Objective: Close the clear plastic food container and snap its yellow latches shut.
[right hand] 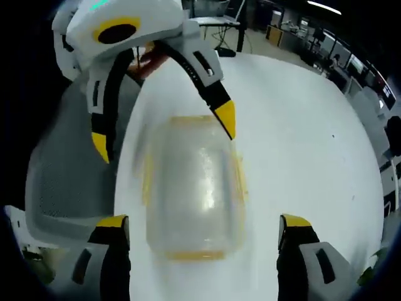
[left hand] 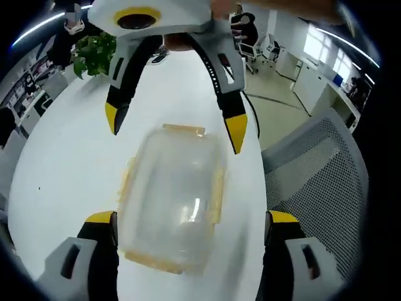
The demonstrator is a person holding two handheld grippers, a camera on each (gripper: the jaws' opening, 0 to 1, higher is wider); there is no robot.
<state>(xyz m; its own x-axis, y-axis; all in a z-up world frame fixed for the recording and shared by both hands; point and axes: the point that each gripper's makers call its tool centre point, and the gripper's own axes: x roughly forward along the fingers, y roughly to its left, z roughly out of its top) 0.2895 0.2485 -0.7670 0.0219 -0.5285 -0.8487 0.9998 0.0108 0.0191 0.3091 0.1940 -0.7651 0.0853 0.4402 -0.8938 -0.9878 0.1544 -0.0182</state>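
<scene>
clear container [left hand: 170, 200] lies on the white table [left hand: 69, 157] between both grippers' wide-spread, empty jaws

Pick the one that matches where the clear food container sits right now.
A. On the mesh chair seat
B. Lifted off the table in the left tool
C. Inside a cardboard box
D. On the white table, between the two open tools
D: the clear food container lies on the white table, with the left tool and the right tool open at opposite ends, neither clamped on it.
</scene>
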